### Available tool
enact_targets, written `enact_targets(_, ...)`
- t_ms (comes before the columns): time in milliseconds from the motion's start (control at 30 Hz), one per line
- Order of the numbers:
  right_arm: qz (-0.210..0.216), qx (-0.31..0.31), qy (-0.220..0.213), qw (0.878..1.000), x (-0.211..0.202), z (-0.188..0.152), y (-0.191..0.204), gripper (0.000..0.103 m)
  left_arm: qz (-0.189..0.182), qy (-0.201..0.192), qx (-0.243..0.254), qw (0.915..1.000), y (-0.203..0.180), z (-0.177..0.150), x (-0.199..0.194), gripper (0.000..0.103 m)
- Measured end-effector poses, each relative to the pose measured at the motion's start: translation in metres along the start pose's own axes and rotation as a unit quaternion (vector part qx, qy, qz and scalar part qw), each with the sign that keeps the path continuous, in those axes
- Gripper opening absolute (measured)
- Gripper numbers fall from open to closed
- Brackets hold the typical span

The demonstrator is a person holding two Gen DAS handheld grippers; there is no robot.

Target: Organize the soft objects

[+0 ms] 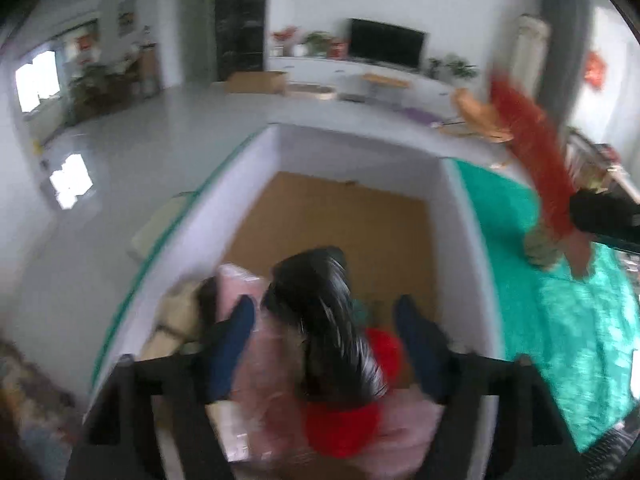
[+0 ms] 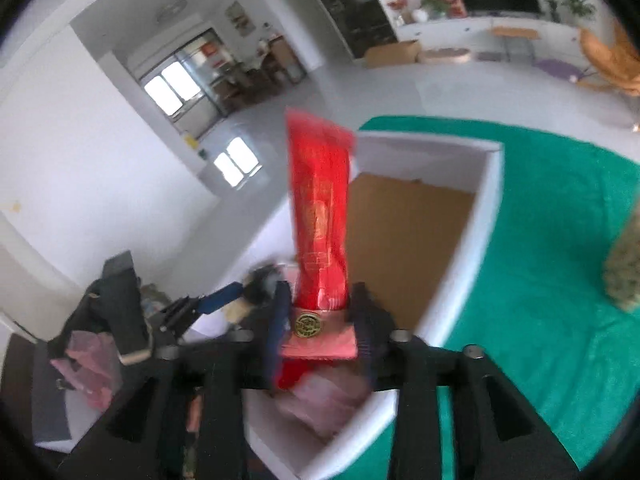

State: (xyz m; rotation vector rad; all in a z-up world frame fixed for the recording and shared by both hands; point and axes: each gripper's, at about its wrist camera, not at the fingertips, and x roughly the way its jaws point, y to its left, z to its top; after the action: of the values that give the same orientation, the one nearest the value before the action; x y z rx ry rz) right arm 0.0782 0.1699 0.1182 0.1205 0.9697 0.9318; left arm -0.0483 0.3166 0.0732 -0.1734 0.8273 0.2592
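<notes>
Left gripper (image 1: 326,344): fingers apart, nothing pinched. A doll (image 1: 320,320) with black hair and a pink dress lies loose between and below them, in the near end of the box (image 1: 472,248). Blur hides whether the pads touch it.

Right gripper (image 2: 318,312): fingers either side of the red pack (image 2: 320,216), which stands upright over the box's left wall. Whether they squeeze it I cannot tell.

Only the left view shows the doll clearly; the right view shows the pack's gold seal. One box, on a green cloth (image 1: 560,320). One mottled object (image 2: 626,264) on the cloth, cut off in the right view, unidentifiable. Box's near corner is hidden by the grippers.
</notes>
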Motion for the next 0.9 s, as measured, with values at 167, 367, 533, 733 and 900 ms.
enact_targets(167, -0.012, -0.010, 0.010, 1.000, 0.017, -0.013, 0.003, 0.071, 0.058, -0.024, 0.002, 0.9980, 0.002, -0.012, -0.008, 0.093)
enact_targets(367, -0.054, -0.039, 0.004, 0.998, 0.001, -0.027, 0.001, 0.071, 0.152, -0.044, 0.000, 0.9875, -0.016, -0.022, -0.017, 0.096)
enact_targets(533, -0.098, -0.081, 0.017, 0.992, 0.001, -0.040, 0.005, 0.071, 0.138, -0.042, -0.015, 0.9895, -0.033, -0.026, -0.025, 0.097)
enact_targets(733, -0.142, -0.102, 0.022, 0.984, 0.003, -0.050, 0.002, 0.071, 0.160, -0.031, -0.027, 0.9862, -0.043, -0.024, -0.033, 0.097)
enact_targets(900, -0.166, -0.105, 0.027, 0.980, 0.005, -0.051, 0.000, 0.071, 0.157, -0.021, -0.034, 0.9867, -0.040, -0.023, -0.033, 0.097)
